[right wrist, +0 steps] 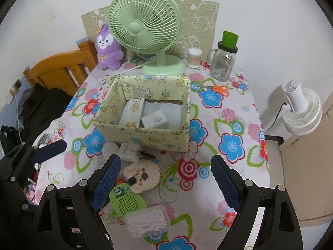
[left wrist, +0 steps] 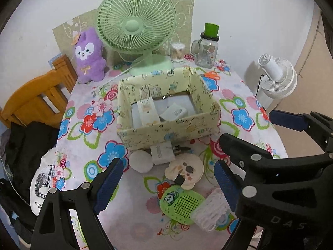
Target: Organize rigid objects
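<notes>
We are hovering both tongs, left (left wrist: 166, 179) and right (right wrist: 164, 177), wide and empty; the green speaker (left wrist: 182, 205) looks light, stiff, best pinched across its flat edges.

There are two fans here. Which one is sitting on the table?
The green fan is. It stands on the flowery tablecloth behind the yellow box. The white fan is off the table, to the right by the wall.

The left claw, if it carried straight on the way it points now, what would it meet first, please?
Probably the round cream mirror lying on the floral tablecloth, just ahead of the open left claw; depth is uncertain, so it could be the green panda gadget instead.
</notes>
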The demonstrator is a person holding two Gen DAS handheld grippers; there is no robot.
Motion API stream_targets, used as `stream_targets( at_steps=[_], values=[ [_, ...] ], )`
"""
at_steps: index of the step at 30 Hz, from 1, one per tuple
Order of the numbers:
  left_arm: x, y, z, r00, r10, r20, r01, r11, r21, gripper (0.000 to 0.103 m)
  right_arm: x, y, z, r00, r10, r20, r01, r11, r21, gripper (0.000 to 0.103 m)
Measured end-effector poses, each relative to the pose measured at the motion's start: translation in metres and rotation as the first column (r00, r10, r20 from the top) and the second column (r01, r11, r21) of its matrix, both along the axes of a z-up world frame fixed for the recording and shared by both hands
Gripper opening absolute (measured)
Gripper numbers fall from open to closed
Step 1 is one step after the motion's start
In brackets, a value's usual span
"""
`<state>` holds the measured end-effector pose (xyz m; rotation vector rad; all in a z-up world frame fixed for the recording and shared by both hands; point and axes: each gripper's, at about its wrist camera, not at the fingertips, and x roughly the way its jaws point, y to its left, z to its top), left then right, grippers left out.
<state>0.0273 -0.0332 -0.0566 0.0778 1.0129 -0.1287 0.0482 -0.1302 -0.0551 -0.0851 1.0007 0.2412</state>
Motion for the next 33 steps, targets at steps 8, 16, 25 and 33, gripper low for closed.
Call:
stream_targets(
  at_steps=[8,16,25,33],
  values=[
    [-0.005,0.013,-0.018,0.999,0.024,-0.022,-0.025,0.999,-0.044,0.090,-0.005,0.003,-0.015,0.999,0.026,-0.026,-0.025,0.999,0.038,0.090],
    [-0.007,0.020,-0.040,0.999,0.023,-0.048,-0.023,1.000,-0.009,0.090,-0.007,0.003,-0.037,0.998,0.030,-0.053,-0.028,0.998,0.053,0.090],
    [-0.005,0.039,-0.066,0.993,0.050,-0.103,-0.051,0.999,-0.011,0.090,-0.007,0.009,-0.059,0.996,0.048,-0.072,-0.046,0.998,0.038,0.090],
    [0.006,0.051,-0.086,0.989,0.061,-0.135,-0.061,0.998,0.009,0.090,0.002,0.015,-0.080,0.992,0.059,-0.112,-0.055,0.998,0.032,0.090]
  ],
)
